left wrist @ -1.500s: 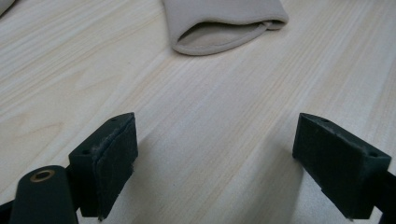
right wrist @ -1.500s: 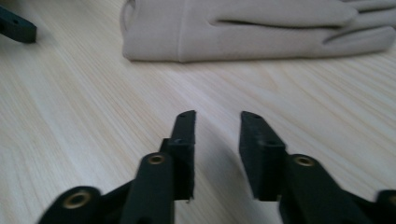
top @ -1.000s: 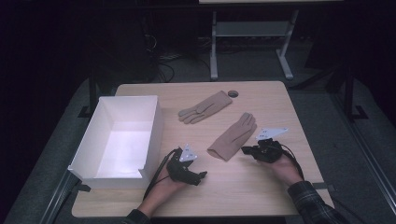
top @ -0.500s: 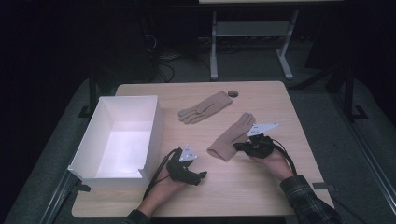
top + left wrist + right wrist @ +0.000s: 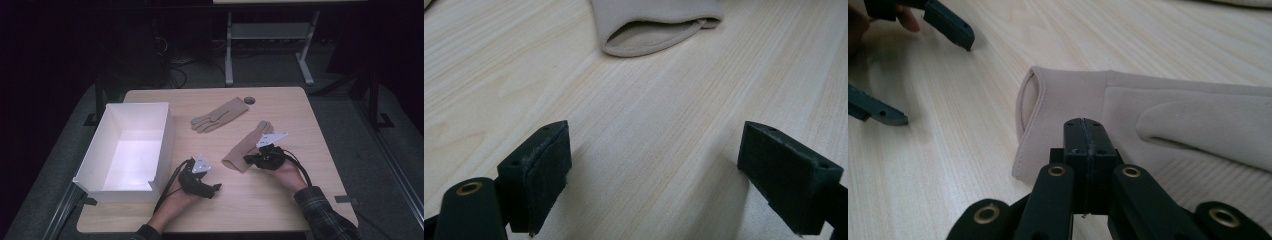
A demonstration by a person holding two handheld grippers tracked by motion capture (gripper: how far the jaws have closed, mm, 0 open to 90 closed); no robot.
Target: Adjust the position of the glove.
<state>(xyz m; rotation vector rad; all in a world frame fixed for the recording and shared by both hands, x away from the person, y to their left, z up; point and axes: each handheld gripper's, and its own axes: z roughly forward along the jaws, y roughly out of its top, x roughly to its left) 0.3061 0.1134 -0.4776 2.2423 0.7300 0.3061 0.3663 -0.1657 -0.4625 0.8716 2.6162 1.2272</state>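
A dim lab or recording room.
A pale wooden desk (image 5: pixel 280 200) stands on grey carpet; at 12 o'clock loose cables (image 5: pixel 175 65) trail on the floor beside a grey metal stand (image 5: pixel 270 45), with darkness all around.

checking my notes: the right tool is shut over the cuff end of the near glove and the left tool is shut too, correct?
Not quite: the left tool is open, its two pads wide apart over bare table, as the left gripper view shows. The right tool is indeed shut over the cuff end of the near glove.
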